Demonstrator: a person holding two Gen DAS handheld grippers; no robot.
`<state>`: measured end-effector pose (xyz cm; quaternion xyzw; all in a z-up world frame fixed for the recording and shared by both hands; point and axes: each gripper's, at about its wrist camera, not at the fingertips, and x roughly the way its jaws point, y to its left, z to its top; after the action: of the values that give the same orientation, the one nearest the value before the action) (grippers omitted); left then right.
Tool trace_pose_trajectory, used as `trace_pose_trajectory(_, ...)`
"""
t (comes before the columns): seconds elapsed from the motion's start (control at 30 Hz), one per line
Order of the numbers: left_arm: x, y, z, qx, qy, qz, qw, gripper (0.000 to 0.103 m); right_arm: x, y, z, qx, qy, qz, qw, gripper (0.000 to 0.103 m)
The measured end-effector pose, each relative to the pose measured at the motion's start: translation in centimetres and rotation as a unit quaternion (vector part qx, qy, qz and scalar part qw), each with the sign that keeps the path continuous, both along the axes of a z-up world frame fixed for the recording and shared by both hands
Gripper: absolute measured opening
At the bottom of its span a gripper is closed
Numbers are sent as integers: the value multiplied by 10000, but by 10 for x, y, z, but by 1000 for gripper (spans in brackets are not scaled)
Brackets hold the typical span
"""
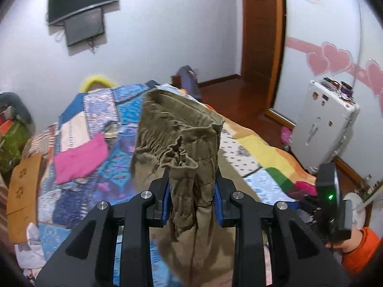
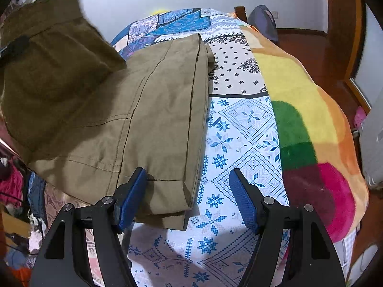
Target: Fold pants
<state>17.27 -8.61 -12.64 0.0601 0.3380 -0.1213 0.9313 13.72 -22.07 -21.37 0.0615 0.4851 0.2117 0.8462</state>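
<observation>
Olive-brown pants hang from my left gripper, which is shut on the gathered elastic waistband and holds it lifted above the bed. In the right wrist view the pants lie lengthwise on the patterned bedspread, legs stacked, with the lifted waist end at the upper left. My right gripper is open and empty, hovering over the near right corner of the pants, its left fingertip over the cloth. The right gripper also shows at the right edge of the left wrist view.
A pink garment and a tan garment lie on the bed's left side. A white suitcase stands right of the bed by the wall. A wooden door and wood floor lie beyond. Clutter sits at the left bedside.
</observation>
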Motion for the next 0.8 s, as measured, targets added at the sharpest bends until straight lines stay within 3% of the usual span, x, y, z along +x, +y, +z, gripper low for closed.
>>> trace_pose_trajectory(0.23, 30, -40, -42, -357, 870, -404, 9947, 29, -2, -3, -1, 92, -41, 0, 9999, 68)
trace_pose_trajectory(0.43, 43, -64, -86, -379, 1555, -565, 9855, 29, -4, -4, -1, 116, -70, 7, 9999, 68)
trace_pose_trajectory(0.7, 37, -82, -100, -87, 1579, -711, 9848, 31, -8, -6, 0, 82, -105, -46, 9999, 68)
trace_pose_trajectory(0.8, 36, -84, -98, -49, 1614, -764, 9839, 38, -10, -8, 1, 57, -113, -91, 9999, 68)
